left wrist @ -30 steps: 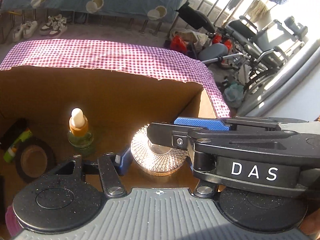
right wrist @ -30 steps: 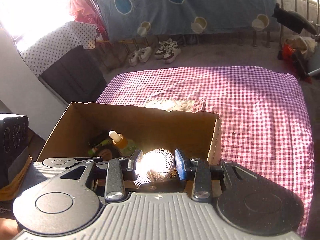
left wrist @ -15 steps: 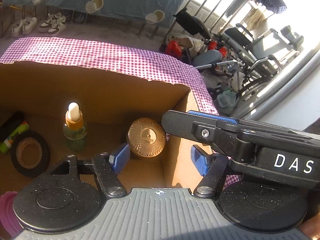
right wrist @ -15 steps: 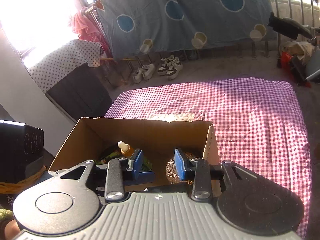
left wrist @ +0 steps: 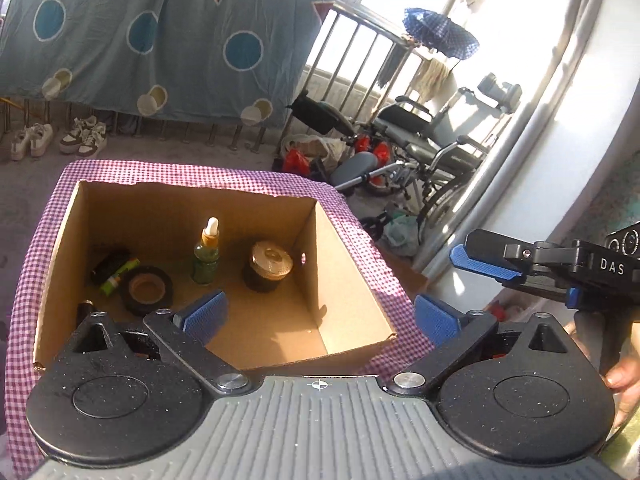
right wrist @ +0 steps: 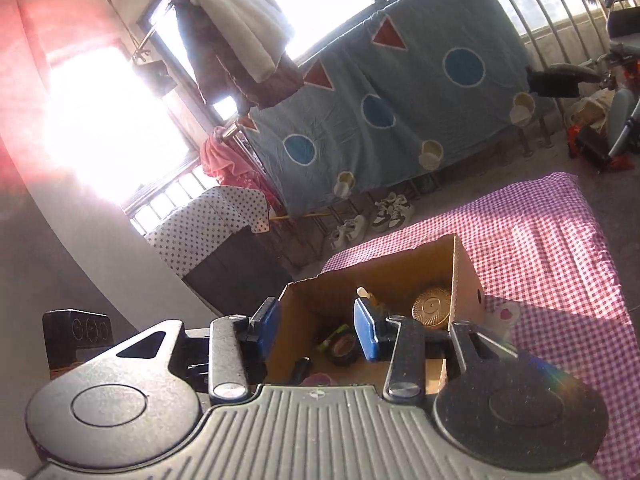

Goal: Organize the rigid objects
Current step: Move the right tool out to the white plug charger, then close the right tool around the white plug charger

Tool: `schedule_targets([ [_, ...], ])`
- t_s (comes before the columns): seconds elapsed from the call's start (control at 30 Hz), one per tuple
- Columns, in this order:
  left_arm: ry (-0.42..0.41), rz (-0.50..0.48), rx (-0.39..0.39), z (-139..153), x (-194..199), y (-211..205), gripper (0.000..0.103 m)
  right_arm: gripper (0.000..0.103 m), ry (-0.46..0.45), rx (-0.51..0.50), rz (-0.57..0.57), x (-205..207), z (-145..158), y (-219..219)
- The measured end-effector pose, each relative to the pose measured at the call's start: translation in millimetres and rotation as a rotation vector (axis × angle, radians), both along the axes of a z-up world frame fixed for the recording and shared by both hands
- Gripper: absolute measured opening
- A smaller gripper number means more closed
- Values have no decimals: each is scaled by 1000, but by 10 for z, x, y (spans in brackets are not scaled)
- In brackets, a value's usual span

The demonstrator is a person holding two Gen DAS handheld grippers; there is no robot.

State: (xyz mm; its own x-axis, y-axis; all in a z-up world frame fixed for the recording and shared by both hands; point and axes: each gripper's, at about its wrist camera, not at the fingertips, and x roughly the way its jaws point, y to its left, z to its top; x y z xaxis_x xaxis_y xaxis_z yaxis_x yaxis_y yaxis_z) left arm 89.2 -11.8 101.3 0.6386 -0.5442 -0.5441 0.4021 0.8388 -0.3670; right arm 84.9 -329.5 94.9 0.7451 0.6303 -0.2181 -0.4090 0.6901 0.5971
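now: both grippers clear of box [left wrist: 352, 280], nothing held.
left gripper [left wrist: 320, 316]: jaws just spread wide, empty; pulled back & up vs a sec ago.
right gripper [right wrist: 316, 330]: part open, empty, off to the side.
jar [left wrist: 271, 265]: released, upright on box floor by dropper bottle [left wrist: 207, 256] & tape [left wrist: 147, 290].
task: jar placed; next item if any.

Left wrist view: I look down steeply into the cardboard box [left wrist: 352, 280] from close above its near edge, railing at 1 o'clock.
Right wrist view: I sit lower and further back, near level, facing the blue sheet [right wrist: 400, 92] at 12 o'clock.
Shared: both views take in the box, the checked cloth [right wrist: 540, 232], the sheet and the shoes [left wrist: 84, 140].
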Motion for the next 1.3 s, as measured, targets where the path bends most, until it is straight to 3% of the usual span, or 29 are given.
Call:
schedule_targets([
  [0.17,-22,42,67,-216,-341,211,100,44,68,47,22,-190,-313,204],
  [0.4,19,50,136,-778,-548,266,99,44,253,60,95,-19,-815,707],
  [0.57,25,62,196,-1126,-501,206,89,44,346,27,118,236,-1040,1071],
  [0.63,30,69,210,-1242,-460,211,79,44,375,13,120,355,-1119,1190],
  [0.73,22,90,237,-1345,-352,189,75,44,409,-18,121,532,-1227,1348],
  [0.93,31,130,227,-1506,-294,212,58,42,465,-49,141,758,-1395,1529],
  [1.3,18,108,178,-1532,-138,170,54,39,526,-22,154,818,-1500,1547],
])
